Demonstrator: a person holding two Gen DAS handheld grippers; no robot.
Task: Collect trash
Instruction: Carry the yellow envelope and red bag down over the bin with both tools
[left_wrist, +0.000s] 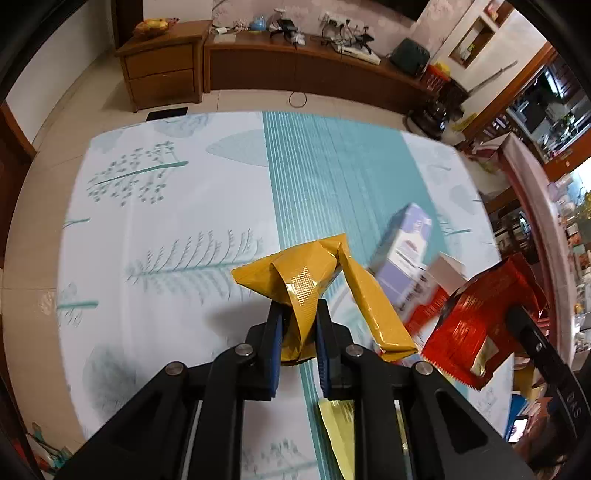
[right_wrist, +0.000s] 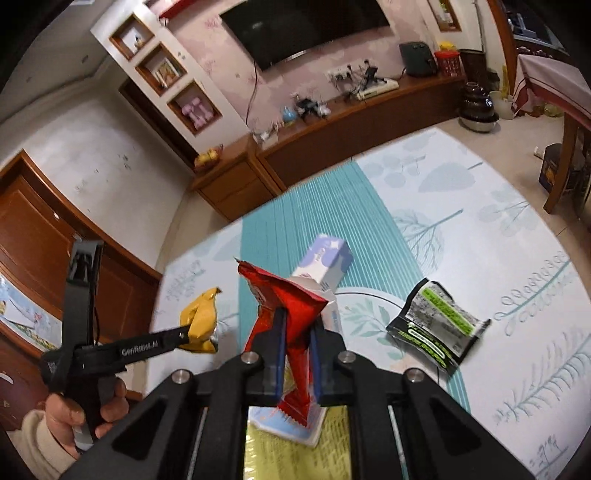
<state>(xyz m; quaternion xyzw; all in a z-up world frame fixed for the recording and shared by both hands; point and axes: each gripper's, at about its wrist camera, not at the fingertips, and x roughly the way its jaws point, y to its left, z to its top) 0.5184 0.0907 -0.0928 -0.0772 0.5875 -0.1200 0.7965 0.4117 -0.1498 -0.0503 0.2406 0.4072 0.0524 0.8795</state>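
Between the left gripper's (left_wrist: 298, 328) blue fingers (left_wrist: 274, 332) a crumpled yellow wrapper (left_wrist: 295, 277) was clamped tight, raised above the patterned mat (left_wrist: 166, 206); the right gripper (right_wrist: 297, 334) was clamped likewise on a red wrapper (right_wrist: 284, 299); behind it a purple-and-white carton (right_wrist: 325, 258) lay partly hidden; a black-and-green packet (right_wrist: 436, 325) rested further right, its print unreadable.

Left gripper (left_wrist: 298, 332) clamped tight, angled steeply down, right gripper (right_wrist: 297, 341) clamped, hand (right_wrist: 74, 413) apparently gripping the left handle
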